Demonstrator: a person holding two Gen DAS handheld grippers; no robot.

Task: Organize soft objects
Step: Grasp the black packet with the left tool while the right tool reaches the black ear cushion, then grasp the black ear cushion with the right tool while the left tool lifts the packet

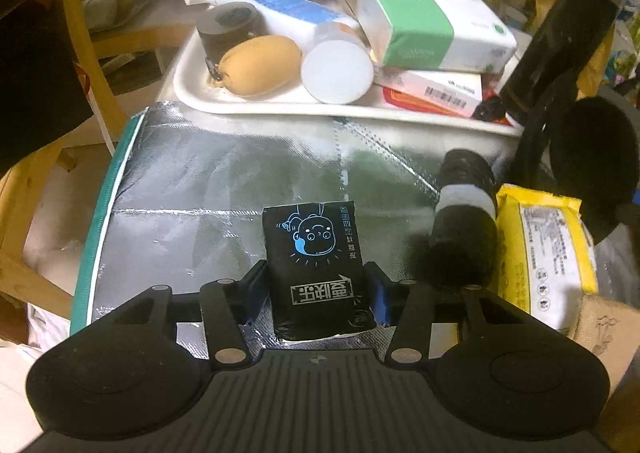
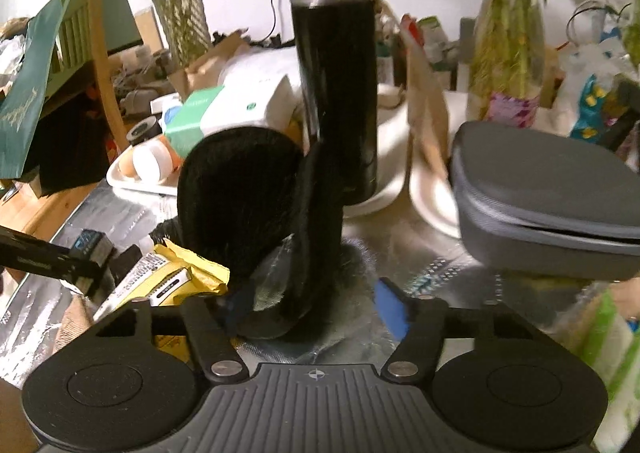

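**Gripping the black tissue pack, right jaws around the earmuffs**

Left gripper [image 1: 318, 287]: both blue pads press on the sides of a black tissue pack [image 1: 316, 257], printed with a blue cartoon face and white characters. The pack sits low, its far end over the silver foil mat [image 1: 200, 181]; whether it rests on the mat or is lifted clear, I cannot tell.

Right of the pack on the mat lies a black fuzzy roll with a white band [image 1: 466, 221], touching a yellow wipes packet [image 1: 548, 253]. Behind the mat a white tray [image 1: 188, 81] holds a tan sponge-like ball [image 1: 260, 65], a white and blue bottle [image 1: 280, 13] lying on its side, and a green and white tissue pack [image 1: 432, 29] stacked on a flat box.

Right gripper [image 2: 316, 303]: jaws at middle width, with the black band of a pair of black earmuffs [image 2: 240, 193] standing between them. The right blue pad is apart from the band; the left is hidden behind it, so a grip cannot be told. A tall black bottle [image 2: 336, 93] stands just behind, a grey zip case [image 2: 548, 197] to the right.
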